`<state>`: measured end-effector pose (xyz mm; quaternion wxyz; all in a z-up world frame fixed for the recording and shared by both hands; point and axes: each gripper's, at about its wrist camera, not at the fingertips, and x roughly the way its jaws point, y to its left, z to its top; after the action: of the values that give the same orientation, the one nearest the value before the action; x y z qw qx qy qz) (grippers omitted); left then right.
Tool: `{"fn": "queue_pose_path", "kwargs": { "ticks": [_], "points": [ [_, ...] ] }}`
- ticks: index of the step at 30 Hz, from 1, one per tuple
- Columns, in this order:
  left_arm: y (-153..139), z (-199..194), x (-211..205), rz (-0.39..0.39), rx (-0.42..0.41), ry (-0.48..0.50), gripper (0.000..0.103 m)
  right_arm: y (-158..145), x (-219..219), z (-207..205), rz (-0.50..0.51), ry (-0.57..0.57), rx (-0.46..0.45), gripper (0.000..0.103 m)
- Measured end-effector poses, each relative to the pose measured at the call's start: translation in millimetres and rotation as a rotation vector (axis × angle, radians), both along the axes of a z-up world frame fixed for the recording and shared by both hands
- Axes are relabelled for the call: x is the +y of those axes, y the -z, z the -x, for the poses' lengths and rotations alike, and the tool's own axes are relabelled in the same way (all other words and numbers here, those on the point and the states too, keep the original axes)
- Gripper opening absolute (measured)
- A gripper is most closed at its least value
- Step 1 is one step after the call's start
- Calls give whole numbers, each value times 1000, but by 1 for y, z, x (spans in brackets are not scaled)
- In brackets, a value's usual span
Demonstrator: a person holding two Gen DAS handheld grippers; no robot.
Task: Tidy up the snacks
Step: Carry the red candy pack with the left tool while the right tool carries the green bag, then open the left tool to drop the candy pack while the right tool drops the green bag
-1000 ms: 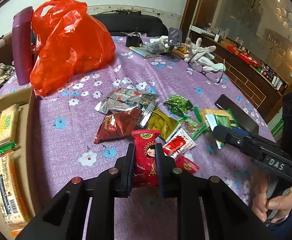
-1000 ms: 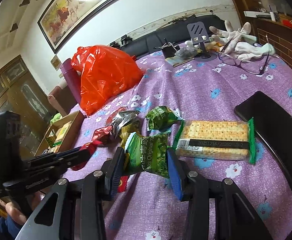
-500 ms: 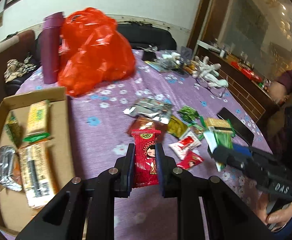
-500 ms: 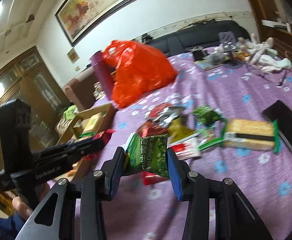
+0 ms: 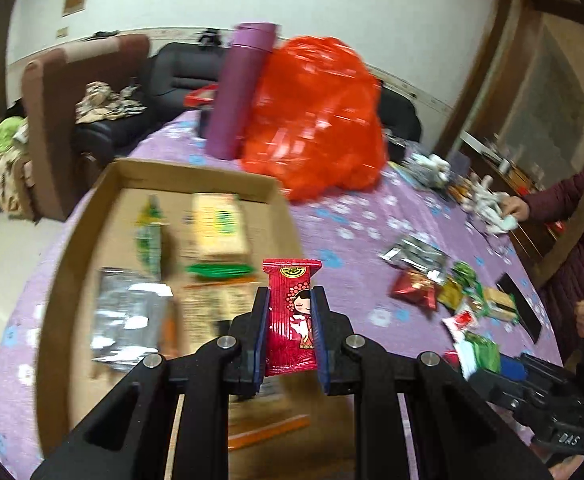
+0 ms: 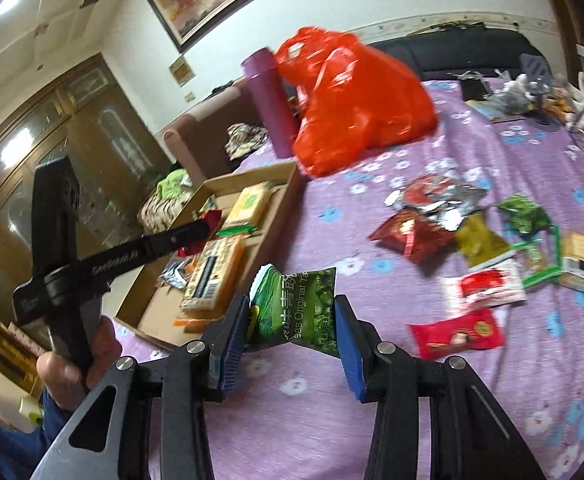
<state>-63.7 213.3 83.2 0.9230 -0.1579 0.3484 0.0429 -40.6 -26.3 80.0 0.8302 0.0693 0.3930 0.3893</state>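
The green snack packet low in the middle of the right wrist view read "Original" among Chinese characters. At left there, the black gripper bore "GenRobot.AI". At lower right of the left wrist view, the other gripper read "DAS".

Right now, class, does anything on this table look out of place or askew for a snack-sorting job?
Yes. A heap of loose snack packets lies jumbled and overlapping on the purple tablecloth, outside the cardboard box. Non-snack clutter also shares the table: a red plastic bag and a purple flask.
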Motion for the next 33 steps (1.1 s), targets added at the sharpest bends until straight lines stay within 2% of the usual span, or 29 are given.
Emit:
{"fn": "queue_pose_path", "kwargs": {
  "ticks": [8,14,24,33],
  "points": [
    [13,19,49,15,14,-101,19,-1,35,3,3,-55,13,47],
    [26,27,70,43,35,-146,19,-8,68,3,6,-109,3,47],
    [37,25,79,63,44,-156,19,14,124,12,74,-209,24,47],
    [38,23,72,44,23,-133,19,34,152,25,145,-248,-23,48]
  ]
}}
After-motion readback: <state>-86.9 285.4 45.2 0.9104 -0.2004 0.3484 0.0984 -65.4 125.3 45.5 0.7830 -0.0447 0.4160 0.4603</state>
